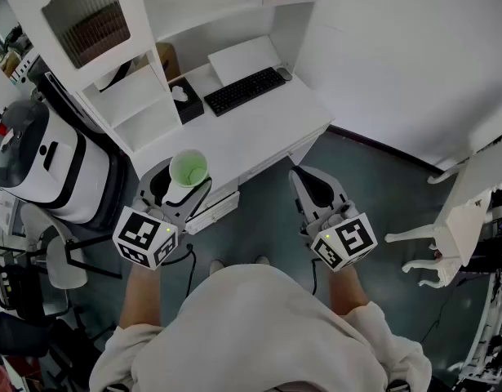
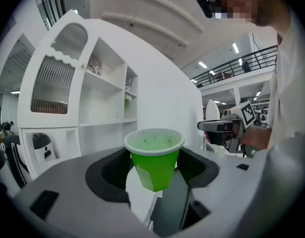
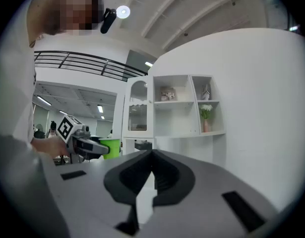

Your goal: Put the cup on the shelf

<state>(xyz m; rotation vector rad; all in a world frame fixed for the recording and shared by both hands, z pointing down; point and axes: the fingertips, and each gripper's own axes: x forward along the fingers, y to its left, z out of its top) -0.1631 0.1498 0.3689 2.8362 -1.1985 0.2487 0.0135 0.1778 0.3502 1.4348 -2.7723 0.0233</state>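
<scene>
The green cup [image 2: 153, 157] is upright with its mouth up, gripped between the two jaws of the left claw [image 1: 181, 182], which press on its sides just under the white rim. Its base hangs free in the air. In the head view the cup sits at about 9 o'clock from the middle of the picture, over the front edge of the white desk [image 1: 267, 133].

At 3 o'clock from the cup, well apart from it, the right claw [image 1: 301, 175] is held out level. Its jaws are closed tip to tip with nothing between them, and it is over the floor just off the desk's front edge.

On the desk, a black keyboard [image 1: 244, 91] lies at 1 o'clock from the cup, with a small mouse [image 1: 283, 73] just beside its far end. A flat white pad [image 1: 244, 58] lies beyond the keyboard. A black tissue box [image 1: 185, 98] stands at 12 o'clock from the cup, next to the keyboard's near end.

The white shelf unit [image 1: 153, 23] rises from the back of the desk at 11 to 12 o'clock. In the right gripper view its open compartments hold a picture frame [image 3: 167, 94] and a vase of flowers [image 3: 206, 117].

A white and grey case [image 1: 38, 162] stands on the floor at 9 o'clock from the cup. A white chair [image 1: 459, 219] stands at 3 o'clock, past the right claw.
</scene>
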